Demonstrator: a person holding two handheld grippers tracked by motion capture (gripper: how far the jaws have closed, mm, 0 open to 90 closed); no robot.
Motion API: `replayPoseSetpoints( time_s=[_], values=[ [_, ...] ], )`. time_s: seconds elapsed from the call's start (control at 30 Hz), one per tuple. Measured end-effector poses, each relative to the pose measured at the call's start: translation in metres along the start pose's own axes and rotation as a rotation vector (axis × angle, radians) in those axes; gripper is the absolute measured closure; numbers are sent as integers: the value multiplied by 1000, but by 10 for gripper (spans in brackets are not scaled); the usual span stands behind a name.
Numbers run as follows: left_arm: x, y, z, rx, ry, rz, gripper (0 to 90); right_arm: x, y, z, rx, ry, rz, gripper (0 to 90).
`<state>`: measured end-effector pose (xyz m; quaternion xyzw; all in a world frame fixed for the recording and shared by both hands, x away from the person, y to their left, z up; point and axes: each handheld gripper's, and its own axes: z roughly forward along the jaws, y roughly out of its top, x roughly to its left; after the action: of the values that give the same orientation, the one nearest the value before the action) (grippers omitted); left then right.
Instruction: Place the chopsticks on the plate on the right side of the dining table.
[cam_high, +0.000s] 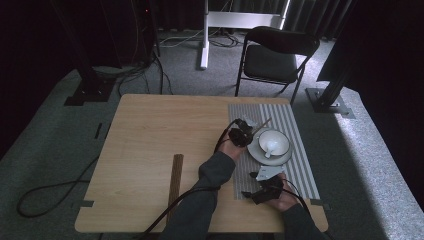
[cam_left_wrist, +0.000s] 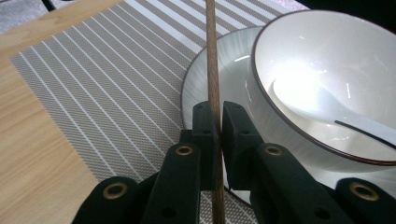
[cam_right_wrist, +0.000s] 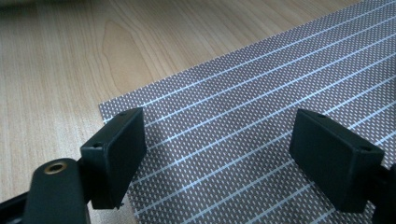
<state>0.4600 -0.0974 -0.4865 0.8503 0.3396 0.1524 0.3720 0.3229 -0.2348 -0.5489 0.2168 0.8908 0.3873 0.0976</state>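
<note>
My left gripper (cam_left_wrist: 219, 116) is shut on a thin wooden chopstick (cam_left_wrist: 211, 46) that runs straight up between its jaws. It hovers at the left rim of a white plate (cam_left_wrist: 219, 70) carrying a white bowl (cam_left_wrist: 327, 56) with a white spoon (cam_left_wrist: 317, 100) inside. In the high view the left gripper (cam_high: 246, 131) holds the chopstick (cam_high: 263, 122) just left of the bowl (cam_high: 273, 142). My right gripper (cam_right_wrist: 233, 154) stands open over the striped placemat (cam_right_wrist: 261, 116), with nothing between its jaws. From above, the right gripper (cam_high: 254, 194) is near the mat's front edge.
The grey striped placemat (cam_high: 300, 165) covers the right part of the wooden table (cam_high: 150, 130). A long dark brown strip (cam_high: 175, 182) lies on the table's front left half. A black folding chair (cam_high: 275, 55) stands beyond the far edge. Cables trail over the front edge.
</note>
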Motion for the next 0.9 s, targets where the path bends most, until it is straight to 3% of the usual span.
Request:
replayPoseSetpoints(
  time_s=[0.9],
  values=[
    [-10, -7, 21, 39, -33, -11, 847, 0, 0, 0, 0, 0, -2, 177]
  ],
)
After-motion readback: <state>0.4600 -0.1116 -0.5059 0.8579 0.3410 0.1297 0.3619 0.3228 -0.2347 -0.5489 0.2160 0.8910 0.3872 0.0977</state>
